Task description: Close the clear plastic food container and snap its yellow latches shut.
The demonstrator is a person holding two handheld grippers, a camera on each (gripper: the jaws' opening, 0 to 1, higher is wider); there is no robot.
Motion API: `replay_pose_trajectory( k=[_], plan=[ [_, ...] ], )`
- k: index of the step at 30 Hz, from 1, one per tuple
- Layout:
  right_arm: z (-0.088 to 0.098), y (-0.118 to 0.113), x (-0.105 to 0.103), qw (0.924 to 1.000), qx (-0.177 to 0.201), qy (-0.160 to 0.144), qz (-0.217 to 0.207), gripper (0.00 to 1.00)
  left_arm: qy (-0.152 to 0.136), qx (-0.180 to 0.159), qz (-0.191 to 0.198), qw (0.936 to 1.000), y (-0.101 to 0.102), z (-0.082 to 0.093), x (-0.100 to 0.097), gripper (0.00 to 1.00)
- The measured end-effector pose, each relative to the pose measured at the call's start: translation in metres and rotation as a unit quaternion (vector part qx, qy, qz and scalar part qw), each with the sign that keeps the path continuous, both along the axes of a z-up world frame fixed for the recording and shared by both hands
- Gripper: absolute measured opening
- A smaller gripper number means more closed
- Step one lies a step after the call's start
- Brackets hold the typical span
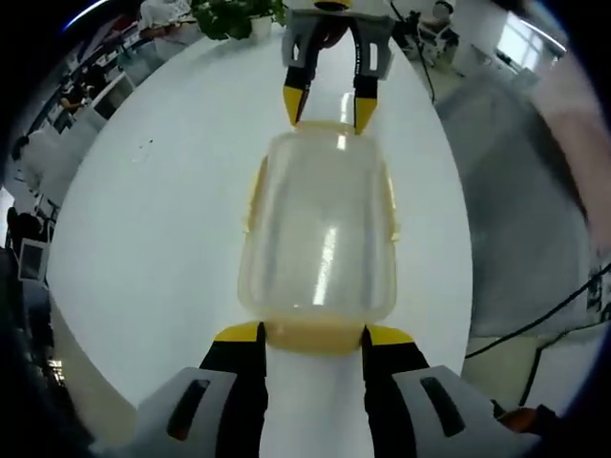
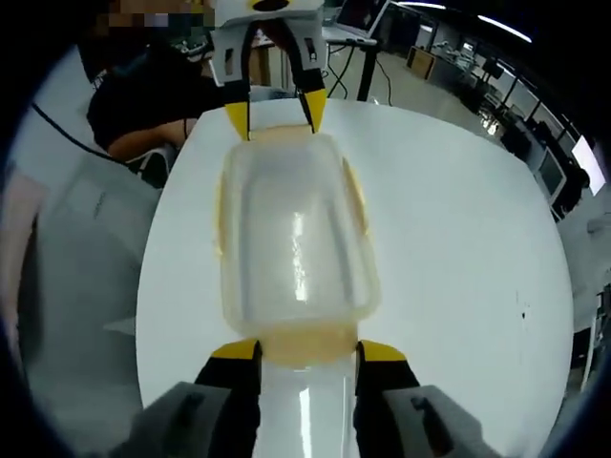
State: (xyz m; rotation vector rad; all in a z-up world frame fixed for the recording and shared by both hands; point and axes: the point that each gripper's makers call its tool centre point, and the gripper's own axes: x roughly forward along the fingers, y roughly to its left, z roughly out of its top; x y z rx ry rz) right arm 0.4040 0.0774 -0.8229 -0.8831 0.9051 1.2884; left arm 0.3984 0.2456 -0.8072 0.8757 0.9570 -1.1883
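Observation:
The clear plastic food container (image 1: 320, 234) sits lid-on on a round white table (image 1: 143, 239), with yellow latches along its sides. Its near-end yellow latch (image 1: 313, 336) lies between the tips of my left gripper (image 1: 313, 334), which is open and straddles that end. In the left gripper view my right gripper (image 1: 331, 100) stands at the far end, open, its tips at the container's rim. The right gripper view mirrors this: the container (image 2: 296, 243) has its near-end latch (image 2: 307, 345) between my right gripper (image 2: 307, 351) tips, and my left gripper (image 2: 277, 105) is at the far end.
A potted plant (image 1: 234, 14) stands at the table's far edge. Black cables (image 1: 535, 324) run over the grey floor to the right. A person in dark clothes (image 2: 143, 105) sits beyond the table. Bare table surface (image 2: 458, 239) lies beside the container.

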Motion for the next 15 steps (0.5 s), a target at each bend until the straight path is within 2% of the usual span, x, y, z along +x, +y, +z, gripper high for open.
replay_pose_trajectory(
  k=[2, 11, 15],
  plan=[
    [0.004, -0.004, -0.001, 1.0000, 0.001, 0.000, 0.000, 0.35, -0.001, 0.006, -0.005, 1.0000, -0.006, 0.003, 0.000, 0.36],
    [0.017, -0.034, -0.002, 0.9999, -0.001, -0.009, -0.011, 0.35, -0.014, -0.005, -0.021, 0.9997, -0.035, 0.014, 0.003, 0.36],
    [0.019, -0.046, -0.003, 0.9998, -0.005, -0.015, -0.015, 0.35, -0.002, -0.007, -0.014, 0.9999, -0.047, 0.014, 0.004, 0.36]
  ],
)
